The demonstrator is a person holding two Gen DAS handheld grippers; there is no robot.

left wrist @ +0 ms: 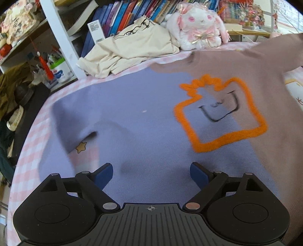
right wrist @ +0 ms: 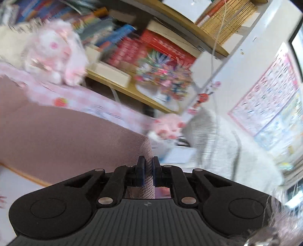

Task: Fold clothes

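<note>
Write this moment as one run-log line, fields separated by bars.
step: fold sweater | left gripper: open above blue half | right gripper: shut on pink sleeve cuff, lifted

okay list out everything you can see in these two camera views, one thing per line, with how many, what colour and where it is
sweater: one, lilac and dusty pink with an orange outline design, spread on the bed, pink sleeve lifted
ribbed cuff: one, dusty pink, pinched in the right claw
bedsheet: one, pink and white check, under the sweater
cream garment: one, crumpled at the far edge of the bed
plush rabbit: one, white and pink, beside the cream garment
books: many, mostly blue and red, on the shelf behind the bed
grey knit garment: one, pale grey, right of the bed; blurred
wall chart: one, pink-bordered, on the right wall
left claw: one, black with blue pads, open above the lilac half
right claw: one, black, shut on the cuff
</note>
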